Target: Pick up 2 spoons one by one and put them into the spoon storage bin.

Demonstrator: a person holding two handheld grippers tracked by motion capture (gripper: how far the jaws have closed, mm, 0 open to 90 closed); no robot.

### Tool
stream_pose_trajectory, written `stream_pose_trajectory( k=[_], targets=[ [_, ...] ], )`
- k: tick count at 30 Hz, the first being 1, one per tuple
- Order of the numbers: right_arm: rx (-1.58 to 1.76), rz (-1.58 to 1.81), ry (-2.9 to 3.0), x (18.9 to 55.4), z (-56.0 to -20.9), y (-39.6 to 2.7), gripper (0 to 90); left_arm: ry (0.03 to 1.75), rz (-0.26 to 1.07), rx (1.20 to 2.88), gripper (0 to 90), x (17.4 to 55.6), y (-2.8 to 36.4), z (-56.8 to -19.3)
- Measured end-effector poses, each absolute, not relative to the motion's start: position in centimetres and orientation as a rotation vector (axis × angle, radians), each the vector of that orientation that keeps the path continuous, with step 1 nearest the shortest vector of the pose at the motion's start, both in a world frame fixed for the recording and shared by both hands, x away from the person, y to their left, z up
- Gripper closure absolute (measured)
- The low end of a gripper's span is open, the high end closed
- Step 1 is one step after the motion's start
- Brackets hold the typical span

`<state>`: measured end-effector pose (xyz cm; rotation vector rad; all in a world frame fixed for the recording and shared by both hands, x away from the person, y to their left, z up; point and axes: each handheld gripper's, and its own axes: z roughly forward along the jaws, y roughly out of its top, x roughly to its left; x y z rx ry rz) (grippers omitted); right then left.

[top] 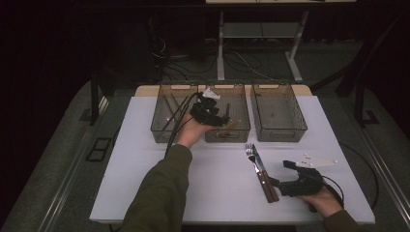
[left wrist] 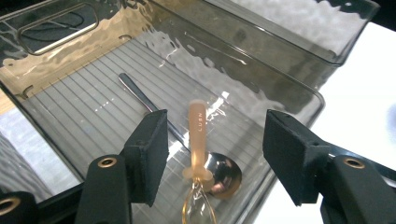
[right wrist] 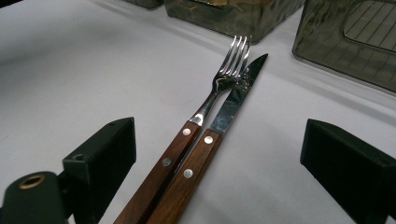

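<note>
The left gripper [top: 211, 112] hung over the middle bin [top: 227, 117] at the far edge of the desk [top: 145, 159], its jaws spread and nothing pinched between them; in the left gripper view a peach-handled utensil [left wrist: 198, 140] lay on the ribbed floor of that bin, apart from both pads and resting across a steel spoon [left wrist: 219, 173]. This looked like a release just finished, one piece of cutlery sorted into its bin. The right gripper [top: 289, 177] rested near the desk's near right corner, jaws wide, aimed along a fork [right wrist: 219, 86] and a knife [right wrist: 236, 95] lying side by side, touching, both with dark riveted wooden handles and bright steel heads. The next move would probably call for separating one from the other before closing on a single handle.
</note>
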<state>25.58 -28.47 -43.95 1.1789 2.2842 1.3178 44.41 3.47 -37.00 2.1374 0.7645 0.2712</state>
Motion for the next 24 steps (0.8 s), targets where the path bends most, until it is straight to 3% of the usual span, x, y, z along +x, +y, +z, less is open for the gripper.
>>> stream_pose_trajectory(
  k=[24],
  targets=[
    [1.183, 1.3, 2.285, 25.7, -44.1, -28.4, 10.1, 0.661, 0.279, 2.102, 17.9, 38.2, 7.1, -37.4]
  ],
)
